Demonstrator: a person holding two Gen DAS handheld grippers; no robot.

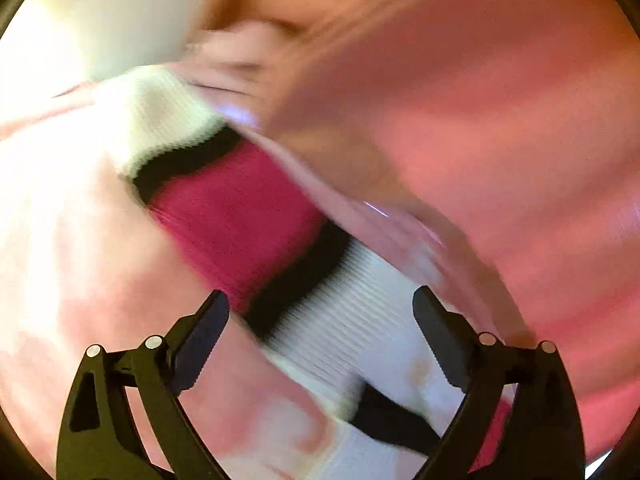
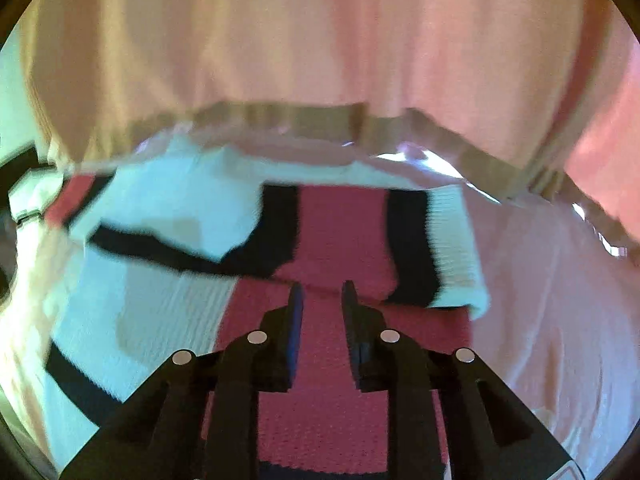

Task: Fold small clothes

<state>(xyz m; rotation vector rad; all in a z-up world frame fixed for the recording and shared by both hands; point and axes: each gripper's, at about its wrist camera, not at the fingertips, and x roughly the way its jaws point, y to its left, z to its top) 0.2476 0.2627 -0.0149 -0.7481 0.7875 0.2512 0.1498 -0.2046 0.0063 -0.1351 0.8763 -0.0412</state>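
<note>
My left gripper [image 1: 320,312] stands wide open over the sweater [image 1: 236,204], nothing between its pads; a white ribbed band with black edging runs under the gap. My right gripper [image 2: 320,296] is only a little open, and I see no cloth pinched between its fingers [image 2: 295,308], just the sweater's red panel below. The sweater, knit in red, white and black, lies partly folded on the pink sheet [image 2: 560,300], one cuffed sleeve laid across its body. Both views are blurred.

Right gripper [image 2: 320,292] above striped sweater [image 2: 340,224]
</note>
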